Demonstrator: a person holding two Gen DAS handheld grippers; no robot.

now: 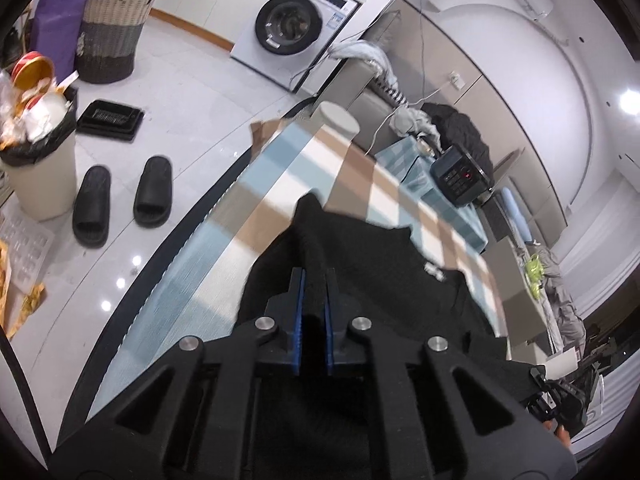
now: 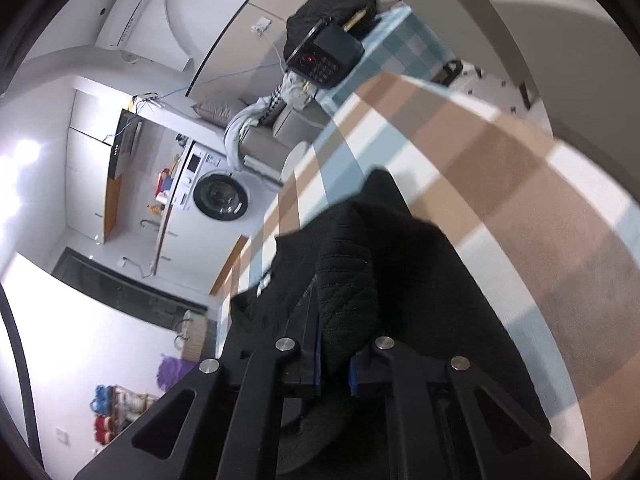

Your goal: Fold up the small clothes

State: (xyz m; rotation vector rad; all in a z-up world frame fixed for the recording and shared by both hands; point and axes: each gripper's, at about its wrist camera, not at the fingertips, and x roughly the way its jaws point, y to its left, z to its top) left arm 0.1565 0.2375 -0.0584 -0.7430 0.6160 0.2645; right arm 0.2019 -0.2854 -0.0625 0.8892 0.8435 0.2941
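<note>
A small black knitted garment hangs over a table covered with a checked blue, brown and white cloth. My left gripper is shut on a fold of the black garment, which runs up between the blue pads. In the right wrist view my right gripper is shut on a thick bunch of the same black garment, which hides the fingertips. The checked cloth lies below it. The garment is lifted and stretched between both grippers.
A black device with a red light and a dark bundle sit at the table's far end. Left of the table are black slippers, a full bin, a woven basket and a washing machine.
</note>
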